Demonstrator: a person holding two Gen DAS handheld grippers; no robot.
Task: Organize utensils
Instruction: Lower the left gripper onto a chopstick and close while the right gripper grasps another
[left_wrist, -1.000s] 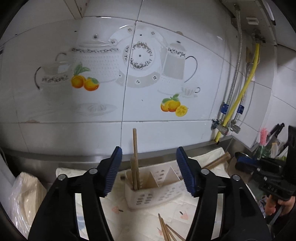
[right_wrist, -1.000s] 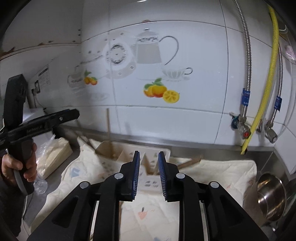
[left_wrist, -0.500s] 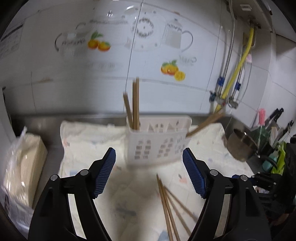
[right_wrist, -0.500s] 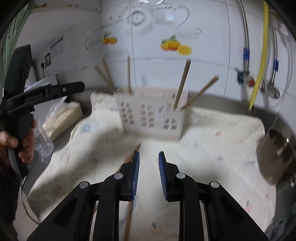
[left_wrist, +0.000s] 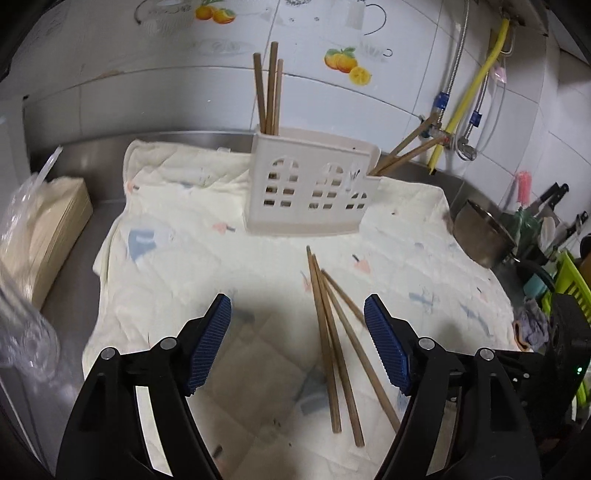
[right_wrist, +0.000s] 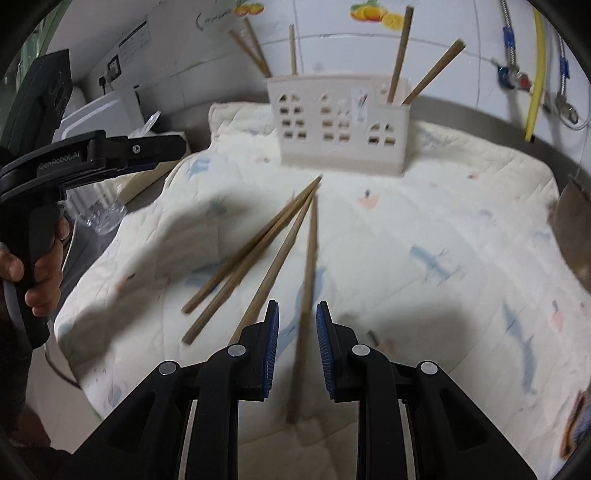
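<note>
A white slotted utensil holder (left_wrist: 310, 188) (right_wrist: 340, 122) stands upright at the back of a pale quilted cloth (left_wrist: 177, 266). Chopsticks stand in its left end (left_wrist: 269, 92) and lean out of its right end (left_wrist: 402, 151). Several loose wooden chopsticks (left_wrist: 332, 332) (right_wrist: 258, 251) lie fanned on the cloth in front of it. My left gripper (left_wrist: 297, 314) hangs open and wide above the cloth, the loose chopsticks just inside its right finger. My right gripper (right_wrist: 297, 317) keeps a narrow gap above one chopstick (right_wrist: 308, 266); its pads do not press on it.
A steel pot (left_wrist: 480, 236) sits off the cloth's right edge, with a green rack (left_wrist: 576, 291) and knives beyond it. On the left lie a paper stack (left_wrist: 44, 229) and a clear plastic bag (left_wrist: 22, 325). A person's hand (right_wrist: 40, 273) holds the left gripper. Hoses run down the tiled wall.
Both grippers have come down and tipped from facing the wall to facing the cloth and loose chopsticks. The left jaws stand a little wider; the right jaws keep the same gap.
</note>
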